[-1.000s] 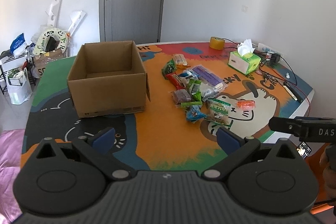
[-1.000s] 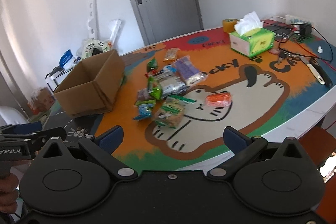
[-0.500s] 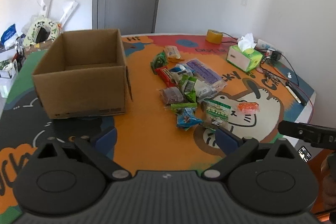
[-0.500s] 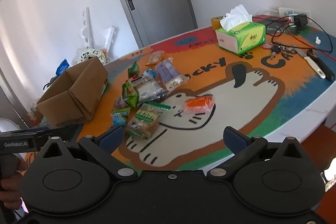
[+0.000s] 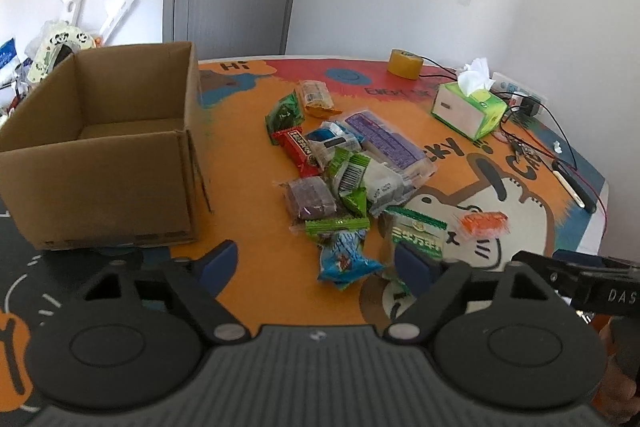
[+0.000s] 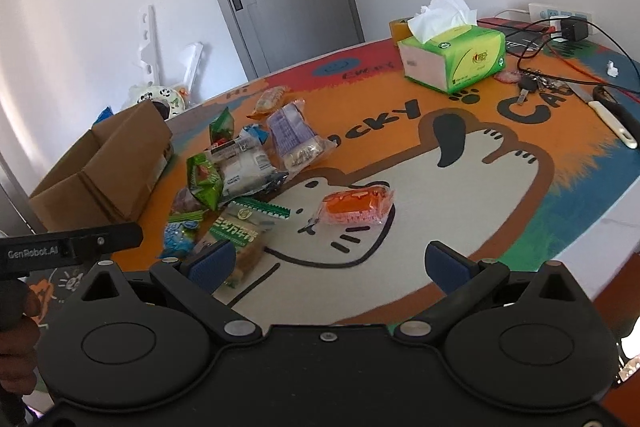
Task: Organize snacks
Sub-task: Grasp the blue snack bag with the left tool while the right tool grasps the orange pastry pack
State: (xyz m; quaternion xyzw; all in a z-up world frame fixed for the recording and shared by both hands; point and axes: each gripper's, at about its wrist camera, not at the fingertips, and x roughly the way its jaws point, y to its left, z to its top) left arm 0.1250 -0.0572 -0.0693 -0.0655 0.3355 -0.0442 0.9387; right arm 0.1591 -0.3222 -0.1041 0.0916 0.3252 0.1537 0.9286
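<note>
An open, empty cardboard box (image 5: 100, 151) stands at the table's left; it also shows in the right wrist view (image 6: 108, 171). A heap of snack packets (image 5: 344, 171) lies to its right, with a blue packet (image 5: 344, 259) and a green biscuit pack (image 5: 418, 235) nearest. An orange packet (image 6: 354, 205) lies apart on the cat drawing. My left gripper (image 5: 316, 263) is open and empty, just short of the blue packet. My right gripper (image 6: 328, 261) is open and empty, in front of the orange packet.
A green tissue box (image 6: 454, 57), a tape roll (image 5: 404, 63), keys (image 6: 530, 85), a knife (image 6: 612, 121) and cables lie at the table's far right. The table edge (image 6: 600, 227) runs at the right. A door and clutter stand behind.
Both grippers have moved forward toward the snack heap, which now looks larger and closer. The box has shifted left in the left wrist view. Both stay open.
</note>
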